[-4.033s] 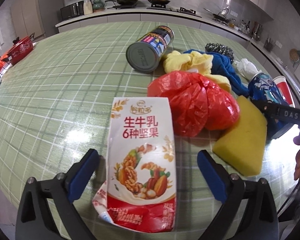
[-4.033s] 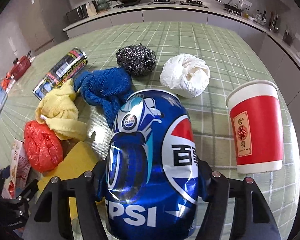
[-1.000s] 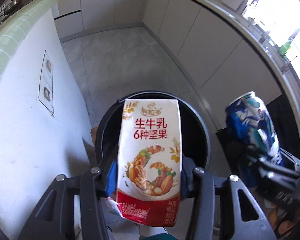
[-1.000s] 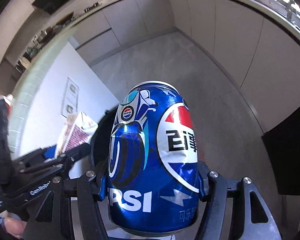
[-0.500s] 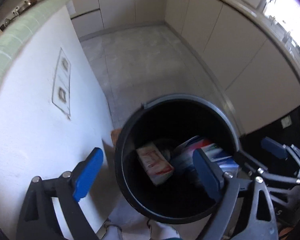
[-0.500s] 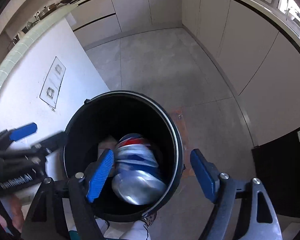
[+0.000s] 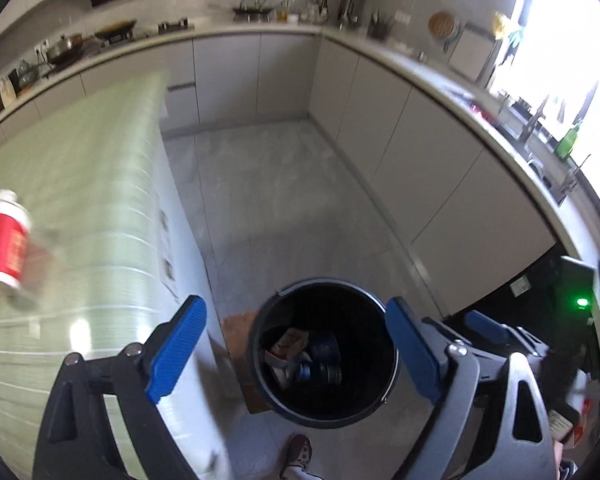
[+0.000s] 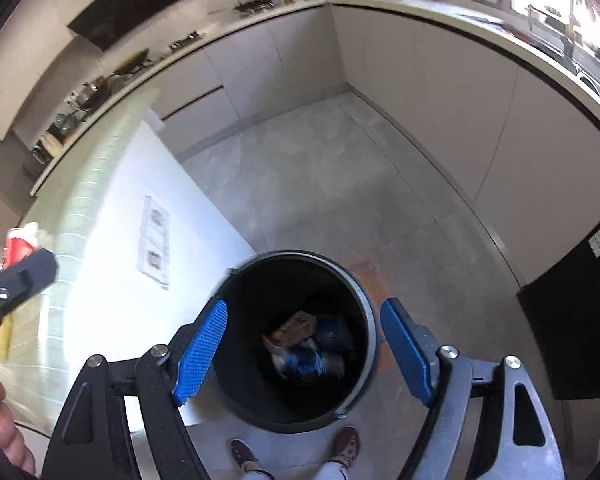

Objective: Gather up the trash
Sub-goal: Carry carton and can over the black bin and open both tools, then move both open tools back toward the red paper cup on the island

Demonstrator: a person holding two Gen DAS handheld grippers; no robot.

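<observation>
A black round trash bin (image 7: 392, 364) (image 8: 370, 344) stands on the floor below both grippers. Inside it lie the milk carton (image 7: 288, 342) (image 8: 296, 326) and the blue Pepsi can (image 7: 320, 372) (image 8: 304, 360). My left gripper (image 7: 296, 348) is open and empty high above the bin. My right gripper (image 8: 302, 350) is open and empty too, its blue pads framing the bin mouth. A red paper cup (image 7: 4, 244) (image 8: 20, 244) stands on the green checked table (image 7: 80, 208), blurred, at the left.
The table's white side panel (image 8: 112, 256) runs down next to the bin. Grey kitchen cabinets (image 7: 380, 120) line the far and right walls around a grey floor (image 7: 280, 200). A person's shoes (image 8: 296, 452) stand just before the bin. A black appliance (image 8: 576, 320) sits at the right.
Both grippers let go: the carton and the can dropped into the bin. Both hands then rose, the left more, so the bin looks smaller and the tabletop with the red cup came into view.
</observation>
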